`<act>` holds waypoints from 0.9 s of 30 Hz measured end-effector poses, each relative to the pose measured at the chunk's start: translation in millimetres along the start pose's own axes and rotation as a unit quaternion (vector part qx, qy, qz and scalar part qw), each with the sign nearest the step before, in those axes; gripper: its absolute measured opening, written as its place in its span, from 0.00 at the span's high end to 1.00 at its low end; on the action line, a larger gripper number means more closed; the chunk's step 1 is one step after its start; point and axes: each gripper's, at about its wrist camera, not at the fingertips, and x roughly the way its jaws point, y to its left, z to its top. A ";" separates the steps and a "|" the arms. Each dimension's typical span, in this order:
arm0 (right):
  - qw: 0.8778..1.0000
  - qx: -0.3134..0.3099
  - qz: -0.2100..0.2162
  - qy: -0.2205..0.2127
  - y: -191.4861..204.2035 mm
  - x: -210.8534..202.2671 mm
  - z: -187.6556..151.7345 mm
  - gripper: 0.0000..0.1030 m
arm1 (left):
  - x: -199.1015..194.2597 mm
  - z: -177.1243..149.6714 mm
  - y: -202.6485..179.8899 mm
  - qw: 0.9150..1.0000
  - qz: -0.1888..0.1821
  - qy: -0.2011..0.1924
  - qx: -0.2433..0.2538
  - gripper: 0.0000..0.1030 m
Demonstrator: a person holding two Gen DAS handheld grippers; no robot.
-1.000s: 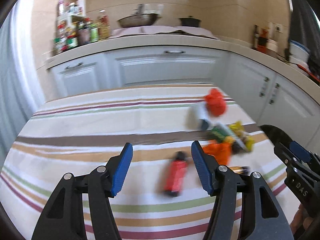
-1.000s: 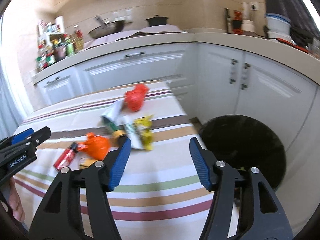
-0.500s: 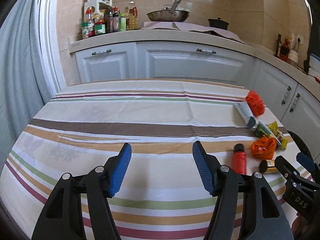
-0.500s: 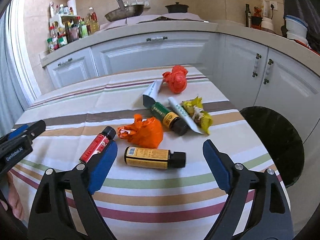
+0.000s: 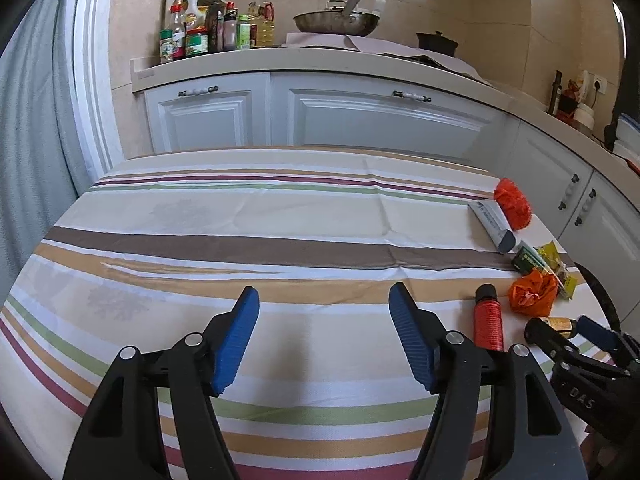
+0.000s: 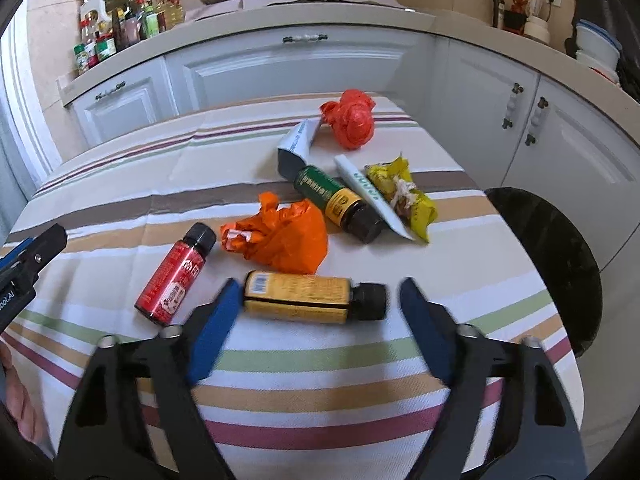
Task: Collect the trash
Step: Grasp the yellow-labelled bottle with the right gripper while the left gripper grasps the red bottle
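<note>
The right hand-held gripper (image 6: 316, 304), jaws apart and just closing, brackets the yellow bottle (image 6: 304, 297) without pressing it, so nothing is collected yet: beyond it all the trash lies on the worktop (image 6: 320, 360), the black bin (image 6: 560, 264) to its right.

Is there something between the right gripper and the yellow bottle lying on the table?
Nothing visible. The right gripper is open, and the yellow bottle lies directly ahead of it, partly between its fingers.

The right gripper (image 5: 558, 330) reads "DAS"; the left gripper (image 6: 24, 256) "oot.AI".
</note>
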 end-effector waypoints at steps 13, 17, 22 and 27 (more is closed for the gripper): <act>0.999 -0.009 -0.009 -0.035 -13.6 -22.0 -1.9 0.30 | -3.5 -4.7 -36.1 0.998 -0.049 0.014 0.021 0.36; 0.999 0.002 -0.015 -0.046 -30.1 -28.8 -2.2 0.30 | -3.9 -8.9 -54.6 0.997 -0.067 0.023 0.032 0.36; 0.998 0.014 -0.023 -0.055 -51.6 -34.3 -4.7 0.30 | 0.9 -14.7 -78.2 0.995 -0.076 0.035 0.052 0.36; 0.998 0.026 -0.022 -0.058 -70.3 -35.8 -9.2 0.30 | 11.2 -19.8 -91.6 0.993 -0.075 0.057 0.067 0.45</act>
